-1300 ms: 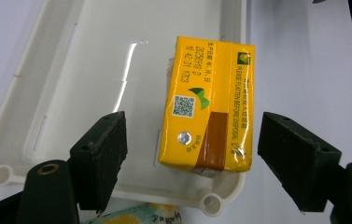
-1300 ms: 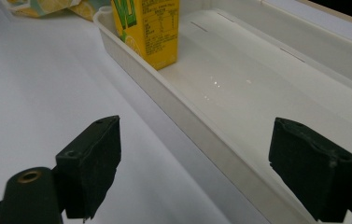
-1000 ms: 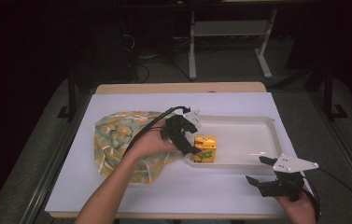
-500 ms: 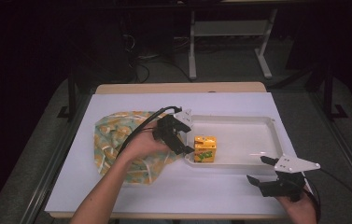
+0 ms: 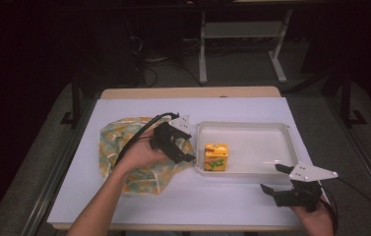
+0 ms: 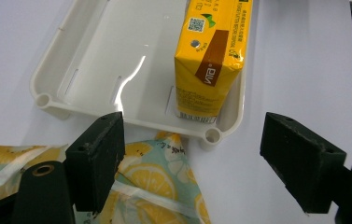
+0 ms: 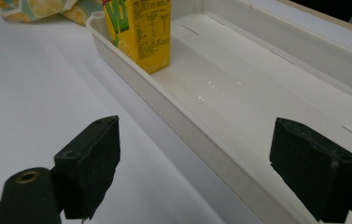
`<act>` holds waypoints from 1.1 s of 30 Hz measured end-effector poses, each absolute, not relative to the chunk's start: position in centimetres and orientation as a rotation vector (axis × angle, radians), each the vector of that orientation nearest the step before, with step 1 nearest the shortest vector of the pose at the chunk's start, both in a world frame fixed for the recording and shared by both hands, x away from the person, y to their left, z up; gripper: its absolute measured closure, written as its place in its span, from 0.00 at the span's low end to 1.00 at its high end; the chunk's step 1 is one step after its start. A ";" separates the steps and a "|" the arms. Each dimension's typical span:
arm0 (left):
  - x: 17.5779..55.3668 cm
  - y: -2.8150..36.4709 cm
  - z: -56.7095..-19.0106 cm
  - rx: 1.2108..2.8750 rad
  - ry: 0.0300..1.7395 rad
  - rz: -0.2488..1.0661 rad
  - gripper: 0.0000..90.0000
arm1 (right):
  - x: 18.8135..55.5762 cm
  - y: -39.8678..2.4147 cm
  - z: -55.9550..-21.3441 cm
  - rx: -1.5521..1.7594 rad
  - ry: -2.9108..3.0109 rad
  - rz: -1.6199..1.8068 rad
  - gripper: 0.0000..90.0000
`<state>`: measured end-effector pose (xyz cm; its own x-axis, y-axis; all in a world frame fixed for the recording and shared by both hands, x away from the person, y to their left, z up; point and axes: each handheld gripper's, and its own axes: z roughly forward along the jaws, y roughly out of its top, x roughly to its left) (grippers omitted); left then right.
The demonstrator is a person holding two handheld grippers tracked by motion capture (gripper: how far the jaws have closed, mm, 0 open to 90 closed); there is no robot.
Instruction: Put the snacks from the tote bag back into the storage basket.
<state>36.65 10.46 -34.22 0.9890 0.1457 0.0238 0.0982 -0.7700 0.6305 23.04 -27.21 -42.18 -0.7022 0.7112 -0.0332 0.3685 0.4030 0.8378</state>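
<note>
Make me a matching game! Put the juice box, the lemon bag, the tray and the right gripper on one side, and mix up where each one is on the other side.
Things:
1. juice box
2. lemon bag
3. tray
4. right gripper

Places:
A. lying flat on the white sheet, left of the tray
B. over the table's near right corner, jaws apart
C. standing in the tray's near left corner
D. on the white sheet, right of the bag

Pairs: 1-C, 2-A, 3-D, 4-B

white table point(image 5: 139, 206), grey floor point(image 5: 35, 162)
</note>
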 end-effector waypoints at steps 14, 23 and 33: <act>36.0 12.4 -34.2 2.437 0.199 0.101 0.24 | 23.1 -27.4 -42.2 0.938 2.273 1.215 0.18; 35.3 13.6 -34.5 2.429 0.210 0.108 0.24 | 23.1 -27.4 -42.2 0.941 2.267 1.213 0.17; 34.2 15.0 -35.0 2.424 0.224 0.129 0.24 | 23.1 -27.5 -42.2 0.941 2.266 1.208 0.17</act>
